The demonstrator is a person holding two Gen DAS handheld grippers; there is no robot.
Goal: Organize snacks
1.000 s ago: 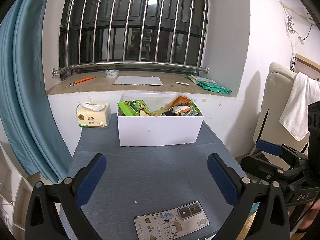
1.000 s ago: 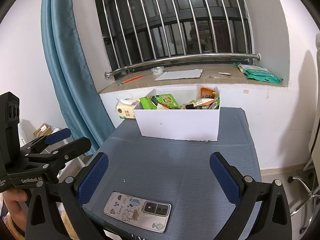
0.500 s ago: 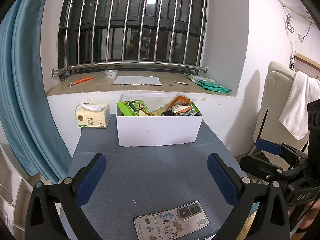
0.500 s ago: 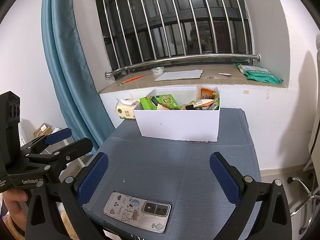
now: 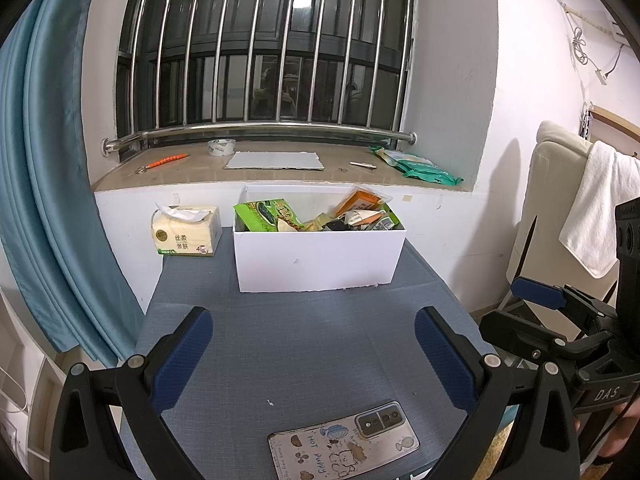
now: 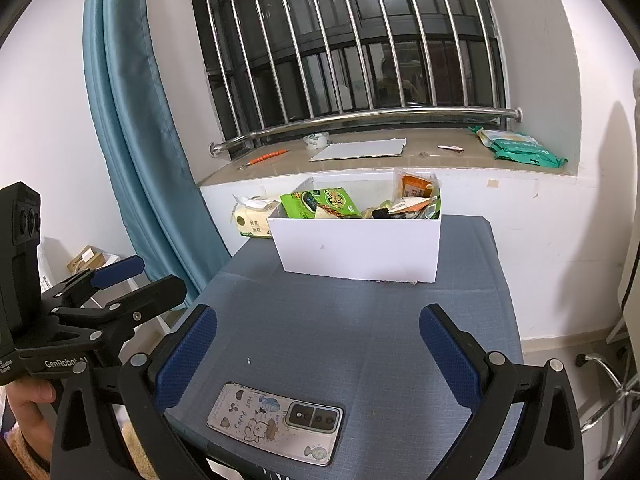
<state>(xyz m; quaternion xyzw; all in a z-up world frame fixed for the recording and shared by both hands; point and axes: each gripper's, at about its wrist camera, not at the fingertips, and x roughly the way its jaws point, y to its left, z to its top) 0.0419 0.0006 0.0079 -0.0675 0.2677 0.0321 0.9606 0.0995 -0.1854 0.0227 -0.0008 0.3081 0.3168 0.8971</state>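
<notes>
A white box (image 5: 318, 258) stands at the far side of the grey-blue table (image 5: 304, 340). It holds several snack packs, among them a green pack (image 5: 266, 215) on the left and an orange pack (image 5: 362, 202) on the right. The box also shows in the right wrist view (image 6: 358, 246), with the green pack (image 6: 320, 204). My left gripper (image 5: 312, 354) is open and empty, above the table's near part. My right gripper (image 6: 318, 356) is open and empty too, well short of the box. The right gripper also shows at the right of the left wrist view (image 5: 560, 320).
A phone in a cartoon case (image 5: 344, 446) lies face down at the table's near edge, also in the right wrist view (image 6: 276, 416). A tissue pack (image 5: 186, 234) stands left of the box. The windowsill (image 5: 280, 166) carries green packets (image 5: 420, 164), tape, paper. Blue curtain (image 5: 48, 184) at left.
Both views have shifted only very slightly. Both grippers stay open and nothing on the table has moved.
</notes>
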